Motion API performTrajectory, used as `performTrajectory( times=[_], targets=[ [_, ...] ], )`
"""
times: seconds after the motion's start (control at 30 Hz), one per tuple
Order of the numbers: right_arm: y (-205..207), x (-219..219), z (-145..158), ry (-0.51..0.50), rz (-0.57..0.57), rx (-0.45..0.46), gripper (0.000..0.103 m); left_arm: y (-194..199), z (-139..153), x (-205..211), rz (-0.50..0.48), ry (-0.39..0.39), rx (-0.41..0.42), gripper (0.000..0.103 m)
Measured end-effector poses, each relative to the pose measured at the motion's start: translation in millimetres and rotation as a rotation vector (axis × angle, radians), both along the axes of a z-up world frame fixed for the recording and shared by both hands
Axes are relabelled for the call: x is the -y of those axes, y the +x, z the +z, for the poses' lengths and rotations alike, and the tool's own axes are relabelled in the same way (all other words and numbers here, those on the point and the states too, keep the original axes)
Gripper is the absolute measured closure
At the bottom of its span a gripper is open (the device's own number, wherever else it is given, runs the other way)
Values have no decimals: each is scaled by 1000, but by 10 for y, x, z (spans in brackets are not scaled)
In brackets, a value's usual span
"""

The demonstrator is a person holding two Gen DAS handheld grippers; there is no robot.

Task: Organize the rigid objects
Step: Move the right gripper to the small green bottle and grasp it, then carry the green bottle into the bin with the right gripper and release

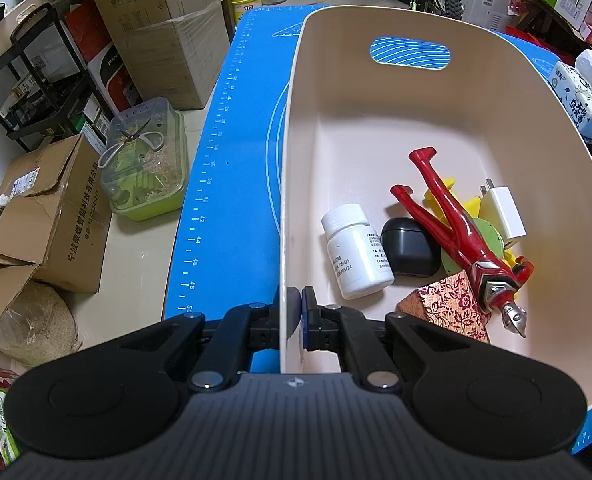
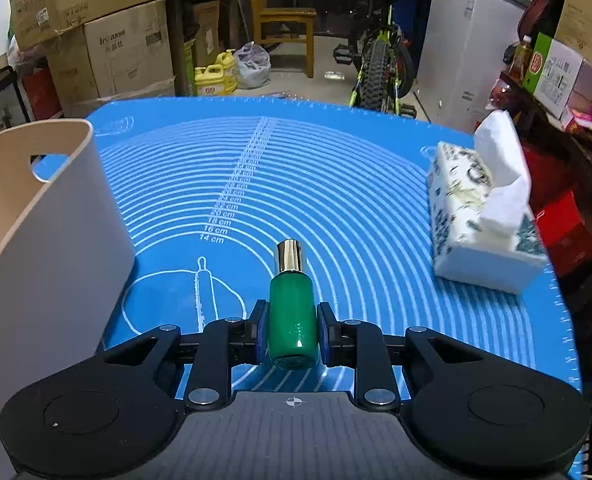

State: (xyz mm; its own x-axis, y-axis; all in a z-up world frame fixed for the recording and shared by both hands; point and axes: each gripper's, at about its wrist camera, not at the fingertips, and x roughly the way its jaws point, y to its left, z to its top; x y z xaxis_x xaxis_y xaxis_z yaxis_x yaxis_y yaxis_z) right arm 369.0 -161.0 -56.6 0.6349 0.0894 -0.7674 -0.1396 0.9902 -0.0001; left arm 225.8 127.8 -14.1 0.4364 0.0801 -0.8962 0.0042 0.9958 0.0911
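Observation:
My left gripper (image 1: 294,312) is shut on the near wall of a beige plastic bin (image 1: 292,160), one pad inside and one outside. Inside the bin lie a white pill bottle (image 1: 355,252), a black earbud case (image 1: 407,246), a red toy figure (image 1: 461,236), a white charger plug (image 1: 501,212), a red floral box (image 1: 447,306) and yellow and green pieces. My right gripper (image 2: 292,330) is shut on a green bottle (image 2: 293,316) with a gold cap, held just above the blue mat (image 2: 335,184). The bin (image 2: 56,220) stands to its left.
A tissue box (image 2: 479,216) sits on the mat's right side. Cardboard boxes (image 1: 48,220), a clear-lidded green container (image 1: 148,164) and a black rack stand on the floor left of the table. A bicycle (image 2: 379,60), a wooden chair and yellow jugs are beyond the far edge.

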Motion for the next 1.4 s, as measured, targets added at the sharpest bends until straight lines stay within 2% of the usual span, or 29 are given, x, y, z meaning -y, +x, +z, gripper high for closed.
performTrajectory(
  times=[0.37,0.63,0.87,1.1,1.4],
  targets=[
    [-379,-87,450,-37,48,46,69,4,6,4,6,-6,2,95],
    [-729,-347,982,29,133,139,69,1,15,-1,12,-10,4,96],
    [-990,-716,1357,47,216,216,68,-1,20,-28,17,-22,5,96],
    [-1102,-1103,1363,45,267,212,68,2,23,-29,20,-25,7,96],
    [-1077,-1552,1064,18,305,142,68,4,20,-28,18,-22,7,96]
  ],
)
